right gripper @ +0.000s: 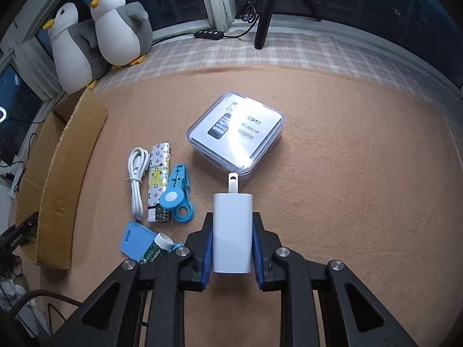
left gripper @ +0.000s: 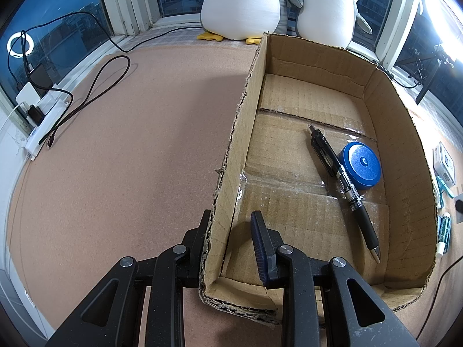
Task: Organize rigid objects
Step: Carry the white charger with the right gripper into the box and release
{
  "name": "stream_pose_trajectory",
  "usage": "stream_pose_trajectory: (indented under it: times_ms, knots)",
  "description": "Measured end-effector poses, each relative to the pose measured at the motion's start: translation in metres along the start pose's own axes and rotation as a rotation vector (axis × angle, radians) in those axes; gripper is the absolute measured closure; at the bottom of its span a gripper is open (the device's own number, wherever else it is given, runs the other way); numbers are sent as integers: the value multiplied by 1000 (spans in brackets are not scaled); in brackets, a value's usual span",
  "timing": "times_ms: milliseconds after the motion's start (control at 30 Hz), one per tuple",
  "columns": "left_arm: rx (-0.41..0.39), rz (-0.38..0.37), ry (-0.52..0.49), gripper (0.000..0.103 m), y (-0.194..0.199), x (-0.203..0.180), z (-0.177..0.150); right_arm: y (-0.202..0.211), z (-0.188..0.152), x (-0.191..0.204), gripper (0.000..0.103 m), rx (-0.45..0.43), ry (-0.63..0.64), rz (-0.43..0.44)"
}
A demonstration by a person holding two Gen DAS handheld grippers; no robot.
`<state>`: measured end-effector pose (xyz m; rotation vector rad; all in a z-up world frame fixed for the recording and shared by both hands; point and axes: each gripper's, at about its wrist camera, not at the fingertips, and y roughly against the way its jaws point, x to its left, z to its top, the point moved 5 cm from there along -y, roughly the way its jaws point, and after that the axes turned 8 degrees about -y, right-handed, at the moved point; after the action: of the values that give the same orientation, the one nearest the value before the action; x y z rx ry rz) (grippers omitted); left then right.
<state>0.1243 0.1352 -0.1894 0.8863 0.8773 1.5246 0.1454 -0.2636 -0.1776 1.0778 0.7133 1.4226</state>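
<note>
1. Right hand-held gripper [right gripper: 232,248]: blue pads pinching a white charger plug [right gripper: 232,232] by its two sides, metal prong pointing away from the jaws.
2. Just left of that hand-held gripper, lying on the tan counter [right gripper: 332,173]: a blue tag [right gripper: 133,238] with a green tube [right gripper: 156,248] resting on it.
3. A bit farther out on the left: a white coiled cable [right gripper: 136,183], a patterned power bank [right gripper: 157,182] just beside it, and a blue clip tool [right gripper: 177,193] touching the power bank's side.
4. Straight ahead past the prong: a clear square case [right gripper: 235,136] flat on the counter, glare over its lid, print too washed out to read properly.
5. Far left of the right hand-held gripper: the outer wall of the cardboard box [right gripper: 69,173].
6. Left hand-held gripper [left gripper: 228,225]: clamped on the near left wall of the same cardboard box [left gripper: 249,110], one finger outside, the blue-padded one inside.
7. Inside the box, ahead and to the right of the left hand-held gripper: a black pen [left gripper: 344,190] lying diagonally, touching a blue round tin [left gripper: 361,164] on its right.
8. Way at the back by the window: two plush penguins [right gripper: 115,29], off the counter.
</note>
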Motion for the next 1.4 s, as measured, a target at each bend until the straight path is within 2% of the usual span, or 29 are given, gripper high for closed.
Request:
stream_pose_trajectory:
  times_ms: [167,400,667,800,1100,1400]
  knots:
    - [-1,0,0,75,1,1,0,24,9,30,82,-50,57,38]
    - [-3,-2,4,75,0,2,1,46,14,103,82,-86,175,133]
    - [-7,-5,7,75,0,3,0,46,0,190,82,-61,329,236]
    - [-9,-9,13,75,0,4,-1,33,-14,226,82,-33,398,254]
    - [-13,-15,18,75,0,5,-2,-6,-43,267,82,55,469,255]
    - [-14,-15,18,75,0,5,-2,-27,-54,282,82,90,507,235]
